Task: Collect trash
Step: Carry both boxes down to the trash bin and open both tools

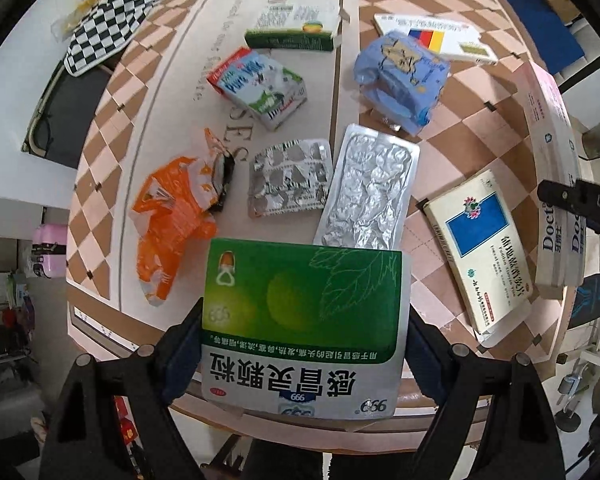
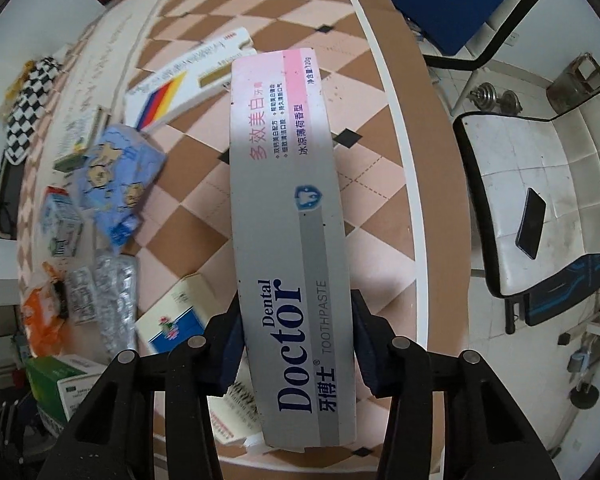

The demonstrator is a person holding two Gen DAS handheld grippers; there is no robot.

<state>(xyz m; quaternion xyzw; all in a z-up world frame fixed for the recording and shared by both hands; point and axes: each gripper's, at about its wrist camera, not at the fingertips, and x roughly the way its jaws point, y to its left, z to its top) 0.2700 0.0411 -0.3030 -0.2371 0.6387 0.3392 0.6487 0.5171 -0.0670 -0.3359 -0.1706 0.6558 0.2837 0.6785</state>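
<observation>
My left gripper (image 1: 304, 344) is shut on a green and white medicine box (image 1: 300, 320), held above the near edge of the checkered table (image 1: 100, 168). My right gripper (image 2: 296, 344) is shut on a long Dental Doctor toothpaste box (image 2: 284, 216), held above the table; it also shows at the right of the left wrist view (image 1: 556, 184). On the table lie an orange wrapper (image 1: 172, 220), two foil blister packs (image 1: 288, 176) (image 1: 368, 196), a milk carton (image 1: 260, 84), a blue crumpled pack (image 1: 404, 76) and a white box with a blue square (image 1: 476, 240).
A green-edged box (image 1: 292, 28) and a white box with coloured stripes (image 1: 432, 36) lie at the far side. A checkered cloth (image 1: 108, 24) sits far left. A white chair (image 2: 540, 208) with a phone (image 2: 532, 224) stands right of the table.
</observation>
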